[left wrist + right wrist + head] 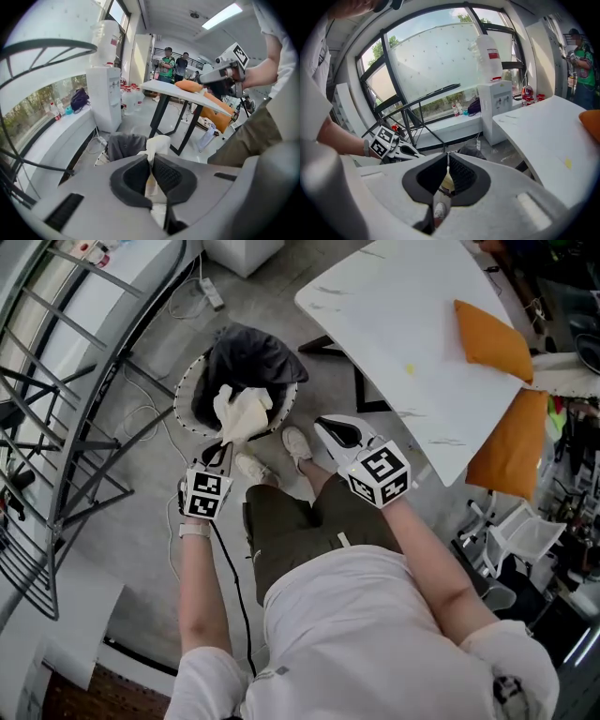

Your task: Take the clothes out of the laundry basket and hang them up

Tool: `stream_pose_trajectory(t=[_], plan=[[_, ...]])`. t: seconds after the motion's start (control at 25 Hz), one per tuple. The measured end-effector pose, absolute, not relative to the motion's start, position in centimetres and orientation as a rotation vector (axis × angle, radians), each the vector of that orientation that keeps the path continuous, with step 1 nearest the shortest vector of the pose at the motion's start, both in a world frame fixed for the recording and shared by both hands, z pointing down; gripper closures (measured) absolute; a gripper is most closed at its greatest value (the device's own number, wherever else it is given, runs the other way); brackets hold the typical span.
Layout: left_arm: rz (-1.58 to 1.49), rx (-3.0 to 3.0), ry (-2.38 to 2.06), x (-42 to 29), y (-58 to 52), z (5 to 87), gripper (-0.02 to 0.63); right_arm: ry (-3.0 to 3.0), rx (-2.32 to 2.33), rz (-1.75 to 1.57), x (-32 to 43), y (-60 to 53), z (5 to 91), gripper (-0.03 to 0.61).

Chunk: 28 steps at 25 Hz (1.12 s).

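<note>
Cream cloth (pixel 242 413) is pinched by the left gripper (pixel 223 450) just above the laundry basket (pixel 184 399); the right gripper (pixel 325 428) is pressed together, empty. A free edge should be taken by it

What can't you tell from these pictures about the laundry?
- Head view: whatever lies under the dark garment in the laundry basket is covered by it.
- The cream garment, clamped in the left gripper: bunched up, so its type is unclear.
- The drying rack, head view: cut off by the left edge.
</note>
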<state>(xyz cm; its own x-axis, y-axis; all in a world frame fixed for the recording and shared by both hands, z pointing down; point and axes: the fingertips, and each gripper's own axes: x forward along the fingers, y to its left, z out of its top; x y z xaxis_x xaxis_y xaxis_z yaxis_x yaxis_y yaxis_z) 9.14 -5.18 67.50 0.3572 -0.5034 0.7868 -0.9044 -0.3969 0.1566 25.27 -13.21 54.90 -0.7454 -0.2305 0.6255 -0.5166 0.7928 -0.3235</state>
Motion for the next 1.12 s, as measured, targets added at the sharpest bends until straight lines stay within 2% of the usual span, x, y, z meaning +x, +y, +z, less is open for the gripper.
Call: stream_pose_trajectory(t=[0.4,0.84,1.12], plan=[[0.851,2.064,-1.542,6.0,-7.0,53.2,0.601,-2.509,0.423,0.563,23.0,-14.1,50.4,0.572],[0.705,2.047,-1.968,2.7,-7.4,37.1,0.601,-2.623,0.214,0.483,19.4,-13.2,47.2,0.545],[0.663,2.023,-2.21,-1.1,-7.4,27.7,0.601,-2.661,0.015,0.421,13.7,-11.7,45.3,0.477]])
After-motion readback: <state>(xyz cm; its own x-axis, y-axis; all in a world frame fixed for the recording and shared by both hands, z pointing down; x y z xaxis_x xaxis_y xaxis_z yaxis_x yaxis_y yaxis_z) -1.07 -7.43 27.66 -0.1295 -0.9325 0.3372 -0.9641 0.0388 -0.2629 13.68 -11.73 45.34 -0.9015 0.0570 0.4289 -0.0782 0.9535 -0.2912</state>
